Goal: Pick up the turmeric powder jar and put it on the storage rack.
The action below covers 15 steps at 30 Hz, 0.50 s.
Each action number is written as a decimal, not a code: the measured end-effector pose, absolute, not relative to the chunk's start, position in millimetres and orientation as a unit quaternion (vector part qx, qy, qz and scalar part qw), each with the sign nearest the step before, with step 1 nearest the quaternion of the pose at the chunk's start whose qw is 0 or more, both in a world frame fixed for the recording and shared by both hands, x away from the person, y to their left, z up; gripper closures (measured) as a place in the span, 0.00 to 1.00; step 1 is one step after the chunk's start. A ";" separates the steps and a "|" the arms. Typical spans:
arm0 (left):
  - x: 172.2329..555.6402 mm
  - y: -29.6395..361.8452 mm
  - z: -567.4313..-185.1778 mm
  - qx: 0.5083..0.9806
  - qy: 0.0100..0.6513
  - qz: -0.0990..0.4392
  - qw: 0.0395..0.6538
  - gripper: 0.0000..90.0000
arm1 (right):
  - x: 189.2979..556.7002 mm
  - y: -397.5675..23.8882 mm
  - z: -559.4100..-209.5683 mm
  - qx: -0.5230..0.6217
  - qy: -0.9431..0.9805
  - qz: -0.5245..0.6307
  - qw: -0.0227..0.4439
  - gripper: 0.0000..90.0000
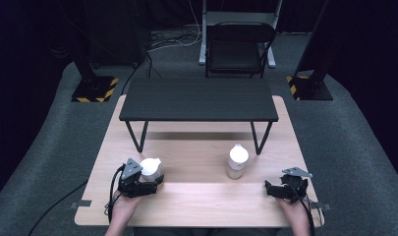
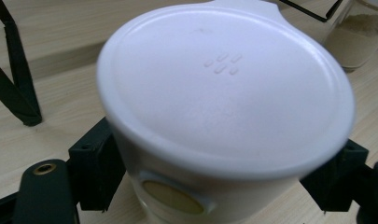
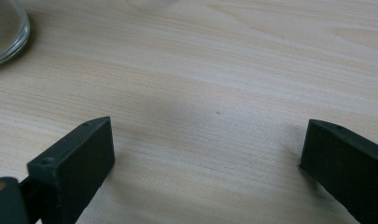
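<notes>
The jar [image 2: 224, 107] is small, with a wide white lid that has a few tiny raised marks on top and a tab at its far edge; below the lid sits a yellowish oval. It stands on the table [image 1: 196, 196] at about 8 o'clock. The left gripper [image 1: 155, 183] has its jaws against the jar's two sides, grasping it. The right gripper [image 3: 207, 154], at 4 o'clock, is released, jaws wide apart over bare wood.

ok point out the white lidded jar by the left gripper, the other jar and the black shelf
white lidded jar [image 2: 224, 88], left gripper view, middle of its lid
other jar [image 1: 237, 156], high view, on its white cap
black shelf [image 1: 199, 98], high view, middle of its top
</notes>
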<state>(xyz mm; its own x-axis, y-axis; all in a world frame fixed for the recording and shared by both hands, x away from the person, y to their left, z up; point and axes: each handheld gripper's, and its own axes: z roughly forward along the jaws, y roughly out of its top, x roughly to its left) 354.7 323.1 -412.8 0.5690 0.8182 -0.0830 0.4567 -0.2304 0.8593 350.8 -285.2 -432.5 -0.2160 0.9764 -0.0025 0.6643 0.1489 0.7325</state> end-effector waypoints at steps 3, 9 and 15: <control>355.9 319.3 -415.1 0.756 0.422 0.201 0.457 0.23 | 350.8 -285.2 -432.5 0.573 0.715 0.311 0.251 0.02; 356.9 316.9 -417.8 0.752 0.427 0.207 0.457 0.28 | 350.8 -285.2 -432.5 0.573 0.715 0.311 0.251 0.02; 355.9 315.6 -417.5 0.753 0.425 0.214 0.454 0.32 | 350.8 -285.2 -432.5 0.574 0.715 0.311 0.251 0.02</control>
